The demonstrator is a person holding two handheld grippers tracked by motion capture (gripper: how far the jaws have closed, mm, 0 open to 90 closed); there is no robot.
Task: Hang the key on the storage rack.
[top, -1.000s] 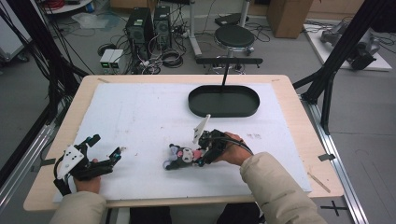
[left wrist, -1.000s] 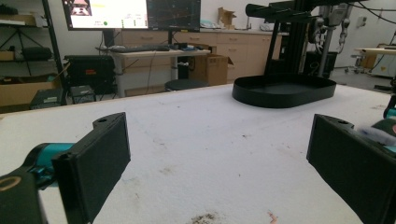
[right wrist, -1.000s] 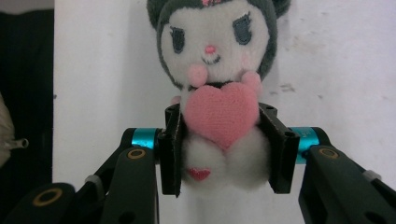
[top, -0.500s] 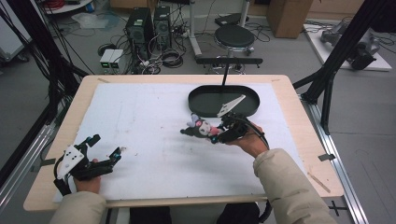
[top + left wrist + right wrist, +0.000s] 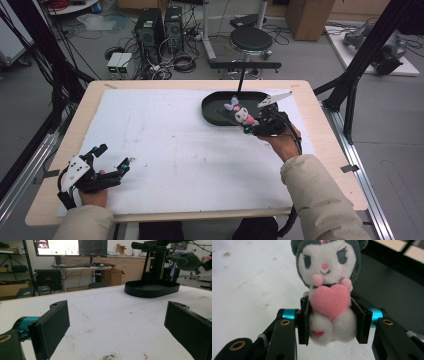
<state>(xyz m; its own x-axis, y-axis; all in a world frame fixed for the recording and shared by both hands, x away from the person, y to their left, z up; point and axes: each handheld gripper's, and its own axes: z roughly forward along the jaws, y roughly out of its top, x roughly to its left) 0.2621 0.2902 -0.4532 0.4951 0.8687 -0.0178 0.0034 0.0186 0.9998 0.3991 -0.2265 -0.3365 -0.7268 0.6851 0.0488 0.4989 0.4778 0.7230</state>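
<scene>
Over the white-covered desk, my right hand-held gripper squeezes a grey-and-white plush doll with a pink heart; the soft body could slip out short of the black oval tray. My left hand-held gripper gapes empty.

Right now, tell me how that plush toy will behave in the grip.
Probably soft: the right tool pinches into the plush toy at its body. Likely light, since it is held up by that pinch alone. Fuzzy fabric suggests it is unlikely to slip.

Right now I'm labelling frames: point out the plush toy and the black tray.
plush toy (image 5: pixel 329 301), right gripper view, on its pink heart.
black tray (image 5: pixel 152 288), left gripper view, on its near outer wall.
</scene>
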